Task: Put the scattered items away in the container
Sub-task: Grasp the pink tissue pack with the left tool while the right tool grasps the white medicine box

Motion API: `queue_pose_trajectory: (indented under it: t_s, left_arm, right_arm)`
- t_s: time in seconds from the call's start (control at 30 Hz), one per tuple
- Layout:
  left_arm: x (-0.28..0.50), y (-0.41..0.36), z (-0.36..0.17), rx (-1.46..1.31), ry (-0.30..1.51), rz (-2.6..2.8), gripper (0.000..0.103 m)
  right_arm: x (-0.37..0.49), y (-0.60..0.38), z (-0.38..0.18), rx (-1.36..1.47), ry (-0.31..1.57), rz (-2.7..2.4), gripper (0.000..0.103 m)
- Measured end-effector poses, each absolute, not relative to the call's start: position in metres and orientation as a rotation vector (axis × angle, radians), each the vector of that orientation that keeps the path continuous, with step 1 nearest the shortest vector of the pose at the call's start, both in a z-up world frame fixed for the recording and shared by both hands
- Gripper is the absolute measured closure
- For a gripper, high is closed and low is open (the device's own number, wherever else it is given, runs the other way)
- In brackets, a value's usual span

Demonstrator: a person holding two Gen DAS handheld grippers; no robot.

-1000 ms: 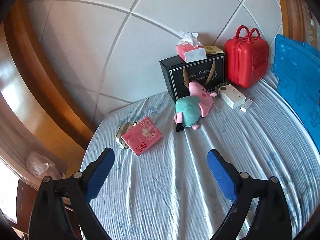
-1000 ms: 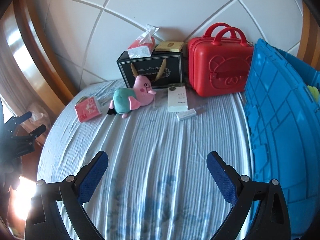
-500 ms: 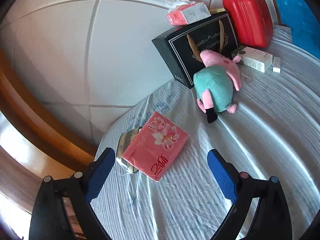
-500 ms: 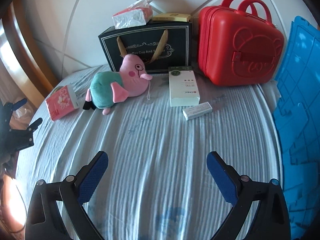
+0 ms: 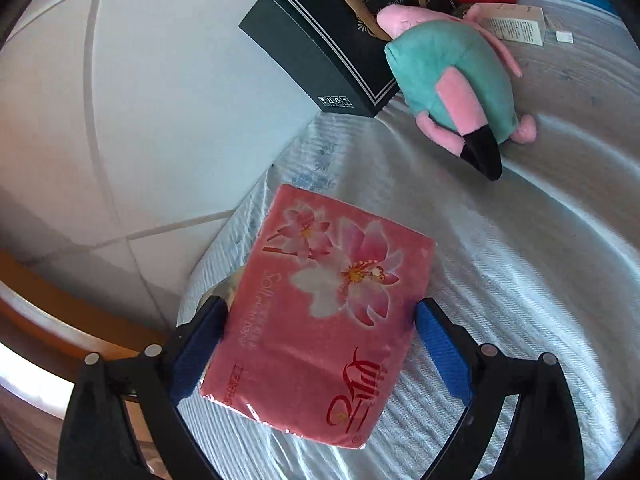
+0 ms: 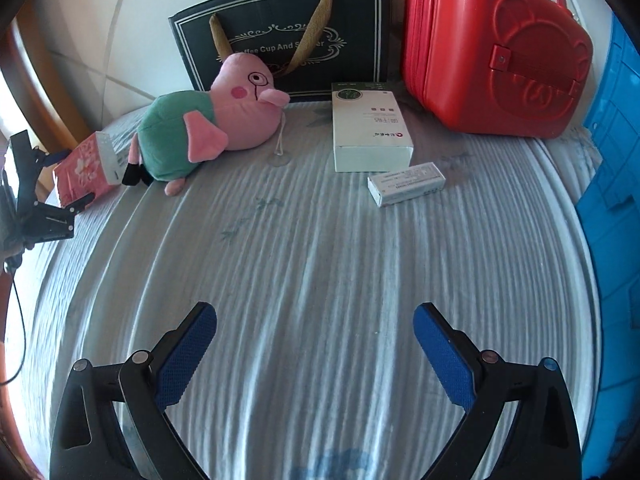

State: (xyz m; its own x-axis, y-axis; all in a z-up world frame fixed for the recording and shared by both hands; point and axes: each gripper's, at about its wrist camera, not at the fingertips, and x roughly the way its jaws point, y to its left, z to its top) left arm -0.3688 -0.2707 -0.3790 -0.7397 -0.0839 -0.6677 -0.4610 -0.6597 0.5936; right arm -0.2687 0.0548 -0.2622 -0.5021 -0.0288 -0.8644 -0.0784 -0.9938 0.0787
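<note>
Two tools are at work over the bed, and the pink tissue pack serves as the landmark. It is a soft square packet in glossy pink wrap, printed with pale lilies and red script, lying on the striped blue-white sheet at the bed's edge. The left tool straddles it with jaws spread wide, one blue pad at each side of the pack; whether they press it I cannot tell. Beyond the pack lies a pink pig plush in a teal shirt, against a black gift box. The right tool hangs wide open and holds nothing, well apart from the pack.
</note>
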Motion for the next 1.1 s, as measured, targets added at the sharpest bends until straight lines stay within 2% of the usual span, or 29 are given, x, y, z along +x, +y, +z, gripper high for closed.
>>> queue_pose_trajectory:
  t_s: [0.07, 0.3, 0.63, 0.87, 0.93, 0.97, 1.0, 1.1]
  left_arm:
    - [-0.372, -0.271, -0.376, -1.007, 1.131, 2.494, 0.006]
    - [-0.364, -0.276, -0.373, -0.991, 0.997, 2.549, 0.019]
    - [-0.333, -0.283, -0.362, -0.959, 0.884, 2.594, 0.020]
    - [-0.317, -0.284, -0.357, -0.960, 0.887, 2.610, 0.020]
    - [-0.316, -0.284, -0.356, -0.961, 0.888, 2.614, 0.020]
    - [-0.316, -0.285, -0.356, -0.965, 0.886, 2.615, 0.020]
    - [-0.317, -0.284, -0.357, -0.968, 0.884, 2.617, 0.020]
    - [-0.319, -0.286, -0.358, -0.991, 0.865, 2.623, 0.020]
  right_arm:
    - [-0.276, 0.059, -0.266, -1.544, 0.168, 2.685, 0.003]
    - [-0.314, 0.084, -0.283, -1.500, 0.168, 2.640, 0.003]
    - [-0.363, 0.133, -0.315, -1.448, 0.193, 2.558, 0.003]
    - [-0.385, 0.136, -0.317, -1.438, 0.164, 2.571, 0.003]
    - [-0.385, 0.135, -0.315, -1.425, 0.149, 2.562, 0.012]
    - [-0.384, 0.133, -0.313, -1.416, 0.144, 2.567, 0.024]
    - [-0.383, 0.132, -0.311, -1.413, 0.136, 2.568, 0.027]
    - [-0.378, 0.128, -0.310, -1.423, 0.130, 2.564, 0.027]
